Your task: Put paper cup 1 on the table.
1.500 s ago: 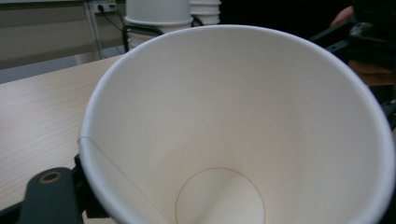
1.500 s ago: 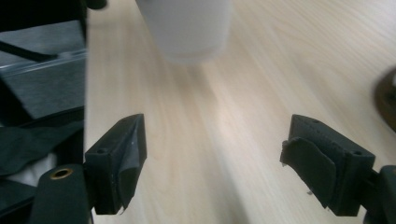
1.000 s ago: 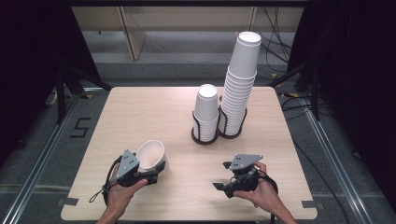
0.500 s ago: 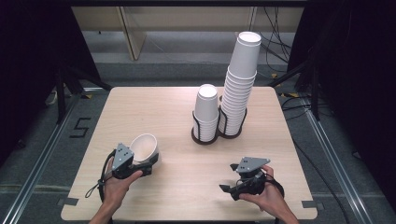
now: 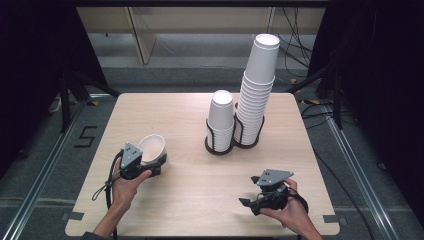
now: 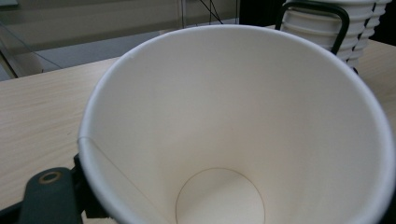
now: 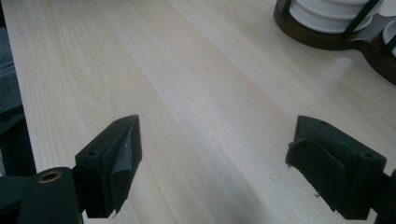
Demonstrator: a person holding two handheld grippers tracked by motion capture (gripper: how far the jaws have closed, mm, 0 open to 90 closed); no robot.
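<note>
i am holding one paper cup [image 5: 151, 147] in my left gripper [image 5: 134, 162], the jaws clamped on its wall near the rim, over the left part of the tabletop [image 5: 190, 200]. the cup is tilting, its long axis leaning toward the two stacks in the cup holder [image 5: 220, 145] to my right. my right gripper [image 5: 257, 201] is waiting low with the jaws apart and nothing between them; this hand is nearer to the holder.

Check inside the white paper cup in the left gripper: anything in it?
Nothing: the white paper cup held by the left gripper shows bare white walls, a side seam and a clean round bottom. What lies under or behind it is hidden by its wall.
</note>
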